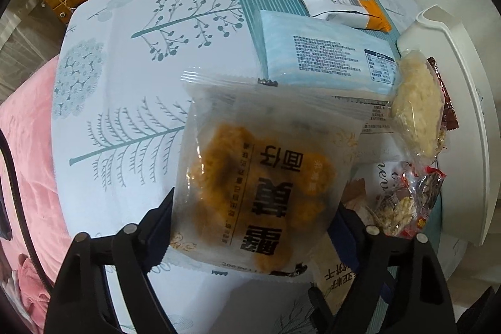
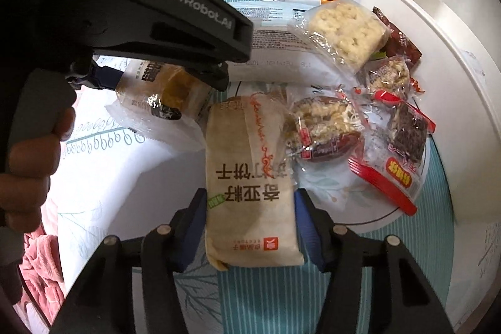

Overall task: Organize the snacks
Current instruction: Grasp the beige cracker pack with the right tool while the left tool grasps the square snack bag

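Left wrist view: the left hand-held gripper [image 1: 252, 227] pinches one frosted translucent packet of golden-brown fried pieces [image 1: 266, 177] between its two black fingers, raised above the bench [image 1: 131, 77], which wears a pale blue cloth printed with teal trees. Beyond the packet lie one light blue striped flat packet [image 1: 325, 55] and one white-and-orange sachet [image 1: 341, 10]. To the right, one clear-wrapped pale puffed-rice cake [image 1: 416, 105] leans against one white plastic bin [image 1: 463, 102]. One red-trimmed clear-wrapped nut bar [image 1: 404, 205] lies near the right finger.

Right wrist view: the right hand-held gripper [image 2: 247, 229] has its two blue-padded fingers pressed against the sides of one tan paper-look biscuit packet with black characters [image 2: 250, 180]; whether the packet is off the bench cannot be told. The left hand-held gripper [image 2: 175, 64] shows at upper left, gripping the fried-pieces packet [image 2: 162, 99]. Right of the biscuit packet sits a heap beside the white bin [image 2: 438, 46]: one puffed-rice cake [image 2: 344, 30], two light nut bars [image 2: 322, 124] [image 2: 388, 74], one dark sesame bar in red-edged wrap [image 2: 404, 146] and one dark red packet [image 2: 397, 43].
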Demonstrator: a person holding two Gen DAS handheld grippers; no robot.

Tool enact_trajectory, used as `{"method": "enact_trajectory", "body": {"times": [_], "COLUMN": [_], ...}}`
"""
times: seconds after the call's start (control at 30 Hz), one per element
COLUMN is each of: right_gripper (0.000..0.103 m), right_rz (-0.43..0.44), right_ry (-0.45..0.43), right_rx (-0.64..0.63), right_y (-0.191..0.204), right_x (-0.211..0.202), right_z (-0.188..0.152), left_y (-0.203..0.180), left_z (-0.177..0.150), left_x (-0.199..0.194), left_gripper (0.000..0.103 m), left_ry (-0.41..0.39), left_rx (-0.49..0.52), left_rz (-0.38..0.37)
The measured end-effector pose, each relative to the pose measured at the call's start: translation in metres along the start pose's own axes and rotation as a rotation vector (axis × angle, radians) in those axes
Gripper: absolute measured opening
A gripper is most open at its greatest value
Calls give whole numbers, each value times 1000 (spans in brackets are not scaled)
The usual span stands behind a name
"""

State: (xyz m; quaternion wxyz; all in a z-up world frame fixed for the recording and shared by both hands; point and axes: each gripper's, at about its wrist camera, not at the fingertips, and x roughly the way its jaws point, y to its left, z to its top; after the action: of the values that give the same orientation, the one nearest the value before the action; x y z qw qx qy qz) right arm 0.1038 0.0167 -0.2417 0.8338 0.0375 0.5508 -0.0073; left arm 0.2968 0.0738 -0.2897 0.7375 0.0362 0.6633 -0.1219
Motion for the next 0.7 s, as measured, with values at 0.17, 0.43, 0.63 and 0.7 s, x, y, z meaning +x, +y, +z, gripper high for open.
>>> {"method": "enact_trajectory", "body": {"times": [0.17, 0.43, 0.63, 0.7], "right_gripper": [54, 54, 54, 54], "right_rz": [33, 70, 113, 130], "right_ry": [38, 108, 117, 107], "right_rx": [-14, -41, -68, -79], "right_y": [-8, -18, -27, -30], "right_x": [2, -4, -18, -27], "right_z": [4, -5, -15, -19], "left_y": [8, 19, 14, 15], "left_z": [-11, -39, -79, -98], "left_x": [-2, -17, -36, -46], "left_gripper": [80, 80, 80, 80], "left_ry": [20, 41, 12, 1], "left_rx": [-34, -100, -133, -149], "left_rz": [24, 56, 58, 52]}}
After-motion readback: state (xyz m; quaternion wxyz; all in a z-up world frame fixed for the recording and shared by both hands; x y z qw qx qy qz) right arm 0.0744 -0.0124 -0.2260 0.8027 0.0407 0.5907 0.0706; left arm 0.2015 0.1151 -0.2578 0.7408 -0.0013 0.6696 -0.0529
